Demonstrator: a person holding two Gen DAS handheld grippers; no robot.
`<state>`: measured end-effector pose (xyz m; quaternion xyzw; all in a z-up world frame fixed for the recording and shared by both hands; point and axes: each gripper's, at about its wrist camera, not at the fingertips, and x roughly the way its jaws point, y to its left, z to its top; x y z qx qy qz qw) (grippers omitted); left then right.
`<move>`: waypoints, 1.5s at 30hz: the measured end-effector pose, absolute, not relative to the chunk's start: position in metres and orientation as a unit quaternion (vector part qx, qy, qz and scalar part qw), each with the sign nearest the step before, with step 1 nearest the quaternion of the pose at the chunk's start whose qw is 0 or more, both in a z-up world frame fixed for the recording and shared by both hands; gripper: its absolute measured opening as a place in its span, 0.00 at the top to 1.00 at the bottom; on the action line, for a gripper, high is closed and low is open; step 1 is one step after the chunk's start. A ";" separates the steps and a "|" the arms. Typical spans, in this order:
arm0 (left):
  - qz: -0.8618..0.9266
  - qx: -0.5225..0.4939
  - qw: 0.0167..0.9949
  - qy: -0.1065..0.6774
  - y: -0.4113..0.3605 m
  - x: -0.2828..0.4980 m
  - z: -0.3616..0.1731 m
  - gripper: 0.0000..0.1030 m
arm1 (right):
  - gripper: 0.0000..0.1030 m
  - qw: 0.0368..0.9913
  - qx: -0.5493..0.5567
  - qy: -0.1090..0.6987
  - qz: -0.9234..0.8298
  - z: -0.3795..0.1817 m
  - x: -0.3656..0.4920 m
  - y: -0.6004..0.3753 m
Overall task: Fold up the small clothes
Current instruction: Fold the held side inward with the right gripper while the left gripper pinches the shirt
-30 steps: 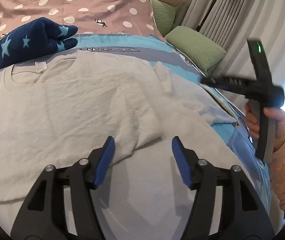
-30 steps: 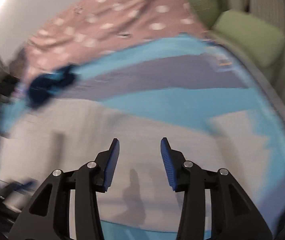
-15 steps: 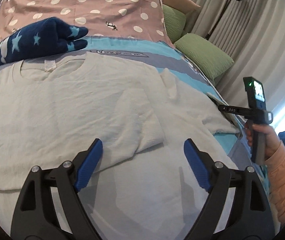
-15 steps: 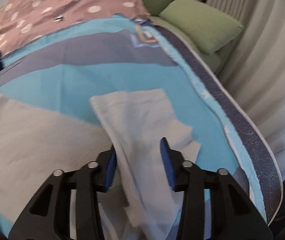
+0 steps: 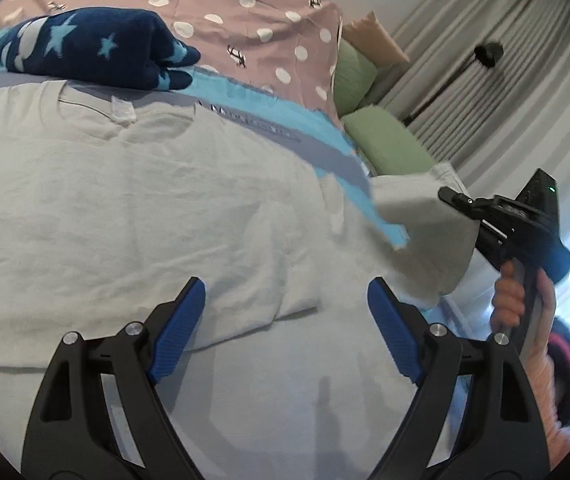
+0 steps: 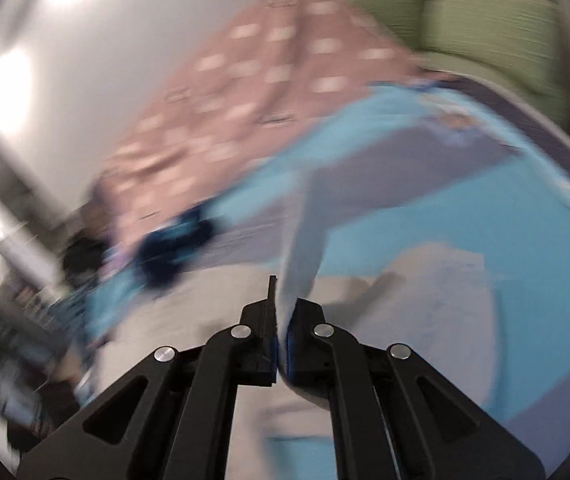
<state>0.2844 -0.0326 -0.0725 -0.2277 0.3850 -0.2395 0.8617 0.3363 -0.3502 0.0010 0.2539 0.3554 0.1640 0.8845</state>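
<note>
- While spread flat across the bed [image 5: 325,148], white T-shirt [image 5: 125,208] fills most of the left wrist view, neck opening and label toward the far side.
- Left sleeve already folded in over the chest, its edge lying just ahead of the left tool [image 5: 285,320].
- Left tool wide open, blue pads [image 5: 181,328] apart and clear of the cloth, hovering above the lower part of the shirt; nothing between them.
- Right tool [image 5: 451,196] clamped on the right sleeve [image 5: 413,216], held by a hand [image 5: 513,296] in a peach sleeve at the right edge of the left wrist view.
- Sleeve lifted off the bed, hanging as a loose flap from the closed jaws, still joined to the shirt body below.
- Seen from the right wrist view, right tool [image 6: 283,320] jaws having just been closing, now pinched together with a strip of white cloth [image 6: 305,240] rising between the pads; picture heavily blurred.
- Blue and grey bedspread [image 6: 445,200] showing beyond the shirt.
- Folded navy garment with pale stars [image 5: 93,52] lying just past the shirt's collar, touching or nearly touching it.
- Pink dotted cover [image 5: 245,12] farther back, green pillows [image 5: 389,144] at the bed's far corner, floor lamp [image 5: 485,56] before grey curtains.
</note>
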 end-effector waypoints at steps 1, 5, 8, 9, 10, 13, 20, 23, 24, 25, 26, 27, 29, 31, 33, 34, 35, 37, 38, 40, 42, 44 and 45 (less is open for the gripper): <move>-0.242 -0.240 0.860 0.380 -0.026 0.283 -0.070 0.18 | 0.96 0.881 0.237 0.353 0.205 0.007 0.332 -0.322; -0.282 -0.292 0.831 0.381 -0.004 0.282 -0.070 0.12 | 0.96 0.860 0.170 0.382 0.293 -0.004 0.313 -0.243; -0.306 -0.333 0.795 0.405 0.004 0.287 -0.087 0.12 | 0.93 0.857 0.076 0.415 0.295 -0.036 0.295 -0.199; -0.303 -0.342 0.787 0.414 0.005 0.289 -0.092 0.12 | 0.93 0.857 0.041 0.422 0.294 -0.046 0.289 -0.189; -0.300 -0.344 0.786 0.416 0.005 0.291 -0.094 0.12 | 0.91 0.855 0.016 0.427 0.294 -0.053 0.283 -0.183; -0.306 -0.336 0.790 0.412 0.000 0.290 -0.092 0.12 | 0.70 0.847 -0.038 0.438 0.298 -0.070 0.266 -0.175; -0.305 -0.305 0.795 0.426 -0.012 0.292 -0.090 0.12 | 0.69 0.862 -0.029 0.408 0.299 -0.065 0.251 -0.183; -0.308 -0.293 0.793 0.436 -0.021 0.293 -0.088 0.12 | 0.91 0.875 -0.072 0.377 0.296 -0.059 0.237 -0.171; -0.309 -0.290 0.791 0.441 -0.025 0.293 -0.088 0.12 | 0.91 0.878 -0.081 0.365 0.298 -0.056 0.231 -0.169; -0.309 -0.289 0.790 0.444 -0.026 0.292 -0.088 0.12 | 0.91 0.882 -0.095 0.349 0.302 -0.054 0.224 -0.166; -0.310 -0.288 0.788 0.448 -0.026 0.292 -0.089 0.12 | 0.91 0.881 -0.110 0.339 0.312 -0.053 0.217 -0.163; -0.308 -0.287 0.787 0.452 -0.028 0.293 -0.089 0.12 | 0.88 0.872 -0.135 0.335 0.330 -0.054 0.209 -0.157; -0.305 -0.287 0.786 0.454 -0.027 0.292 -0.091 0.12 | 0.87 0.862 -0.165 0.341 0.337 -0.059 0.202 -0.152; -0.304 -0.282 0.788 0.455 -0.029 0.291 -0.091 0.12 | 0.87 0.854 -0.175 0.348 0.345 -0.065 0.199 -0.151; -0.306 -0.279 0.788 0.456 -0.030 0.288 -0.092 0.13 | 0.87 0.854 -0.176 0.351 0.341 -0.069 0.198 -0.152; -0.304 -0.274 0.788 0.460 -0.032 0.287 -0.092 0.14 | 0.87 0.857 -0.177 0.347 0.337 -0.068 0.198 -0.151; -0.301 -0.267 0.790 0.463 -0.033 0.286 -0.093 0.16 | 0.87 0.859 -0.178 0.344 0.336 -0.067 0.198 -0.150; -0.288 -0.239 0.797 0.474 -0.042 0.287 -0.093 0.38 | 0.87 0.862 -0.189 0.339 0.327 -0.066 0.196 -0.148; -0.285 -0.230 0.799 0.477 -0.044 0.286 -0.093 0.46 | 0.87 0.861 -0.196 0.338 0.325 -0.068 0.196 -0.145; -0.272 -0.213 0.801 0.488 -0.046 0.286 -0.096 0.90 | 0.87 0.859 -0.208 0.337 0.324 -0.071 0.194 -0.142; -0.263 -0.216 0.796 0.500 -0.045 0.289 -0.100 0.96 | 0.91 0.862 -0.217 0.329 0.319 -0.070 0.191 -0.141; -0.255 -0.212 0.804 0.494 -0.048 0.290 -0.090 0.96 | 0.92 0.870 -0.217 0.315 0.312 -0.066 0.188 -0.142; -0.258 -0.201 0.814 0.480 -0.051 0.290 -0.075 0.96 | 0.92 0.875 -0.213 0.306 0.307 -0.061 0.188 -0.142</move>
